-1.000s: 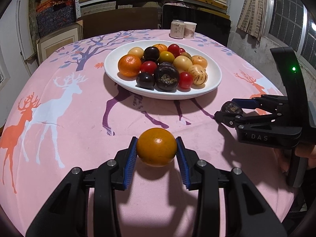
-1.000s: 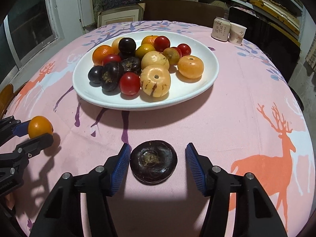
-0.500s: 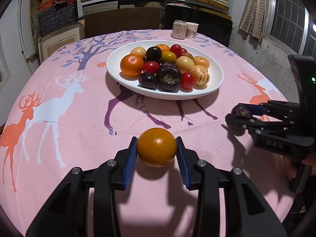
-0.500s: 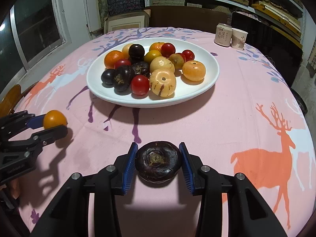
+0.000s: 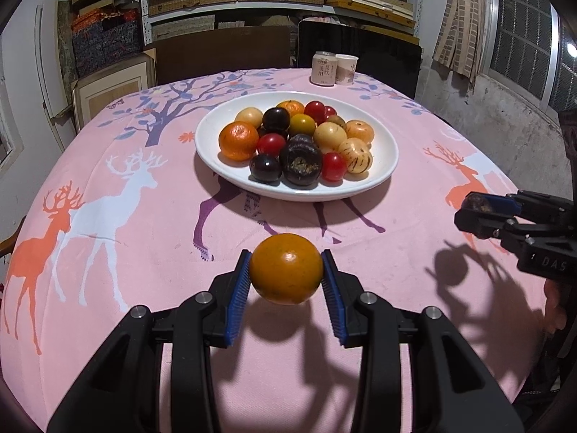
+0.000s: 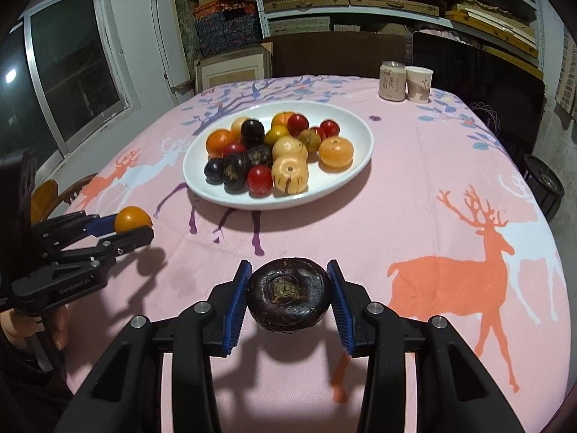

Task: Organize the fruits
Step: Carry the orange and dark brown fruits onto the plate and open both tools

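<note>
An orange fruit [image 5: 286,269] hangs above the pink cloth, clamped between the blue pads of my left gripper [image 5: 286,281]. My right gripper [image 6: 288,297] is shut on a dark purple fruit [image 6: 289,299], lifted clear of the table with its shadow below. Each gripper shows in the other's view: the right gripper [image 5: 476,213] at the right edge, the left gripper [image 6: 139,225] at the left with the orange fruit [image 6: 132,218]. A white plate [image 5: 386,151] sits mid-table, holding several orange, red, yellow and dark fruits.
A can [image 5: 323,68] and a paper cup [image 5: 347,68] stand at the table's far edge. Dark chairs [image 5: 360,50] and shelves of boxes lie beyond. A wooden chair back [image 6: 45,198] is at the left; a person's fingers [image 6: 59,328] hold the left gripper's handle.
The right gripper closed on the dark purple fruit lying on the cloth and lifted it off the table. The left gripper kept holding the orange fruit in place.
</note>
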The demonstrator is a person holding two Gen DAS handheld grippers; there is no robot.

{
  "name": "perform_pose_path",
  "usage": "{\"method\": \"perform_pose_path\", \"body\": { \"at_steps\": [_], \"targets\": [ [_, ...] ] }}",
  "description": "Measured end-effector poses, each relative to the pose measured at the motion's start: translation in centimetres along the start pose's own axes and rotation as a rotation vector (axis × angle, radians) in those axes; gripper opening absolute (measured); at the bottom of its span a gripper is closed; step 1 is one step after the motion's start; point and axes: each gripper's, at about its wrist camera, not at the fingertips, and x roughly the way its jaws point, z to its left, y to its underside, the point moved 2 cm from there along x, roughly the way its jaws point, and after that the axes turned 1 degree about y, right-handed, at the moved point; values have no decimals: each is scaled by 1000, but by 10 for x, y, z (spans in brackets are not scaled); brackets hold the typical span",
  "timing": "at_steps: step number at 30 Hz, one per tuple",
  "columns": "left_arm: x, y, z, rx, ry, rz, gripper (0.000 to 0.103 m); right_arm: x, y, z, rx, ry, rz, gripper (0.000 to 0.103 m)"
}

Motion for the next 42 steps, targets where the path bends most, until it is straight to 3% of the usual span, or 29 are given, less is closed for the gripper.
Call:
{"method": "perform_pose_path", "body": {
  "at_steps": [13,19,29,42],
  "targets": [
    [-24,-74,-6,57,-39,-118,38,-40,-78,6,-53,-17,-159,43],
    [-10,-111,-6,66,-42,-122,38,-30,-119,1,-44,-26,-163,43],
    [52,-153,8,66,-66,-56,38,31,-164,-14,4,-23,-78,43],
    [127,-169,30,39,-87,30,40,116,-180,-19,44,-4,20,44]
  ]
}}
